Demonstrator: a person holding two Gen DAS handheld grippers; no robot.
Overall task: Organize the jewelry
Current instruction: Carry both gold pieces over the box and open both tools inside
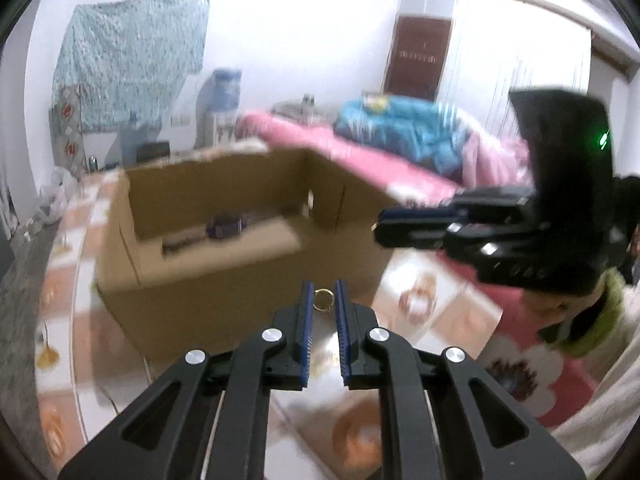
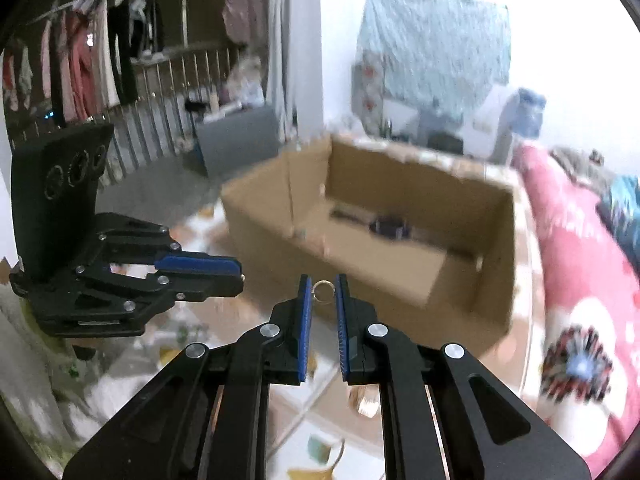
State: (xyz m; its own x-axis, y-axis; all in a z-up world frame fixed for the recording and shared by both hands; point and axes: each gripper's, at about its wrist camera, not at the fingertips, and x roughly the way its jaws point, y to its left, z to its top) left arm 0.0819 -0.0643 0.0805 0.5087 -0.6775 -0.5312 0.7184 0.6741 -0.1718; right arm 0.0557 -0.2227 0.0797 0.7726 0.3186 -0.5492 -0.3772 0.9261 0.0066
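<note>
Open cardboard box sits far-centre on the patterned table, likely the drop spot; a dark item lies inside. Left gripper pinches a gold ring narrow at its tips. Right gripper likewise clamps a silver ring, both near the box front.

Black linkage left gripper with blue ribbed pads, silver screws; sleeve seemingly cream, green-cuffed.

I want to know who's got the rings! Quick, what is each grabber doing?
Left gripper: closed on a gold ring.
Right gripper: closed on a silver ring.
</note>
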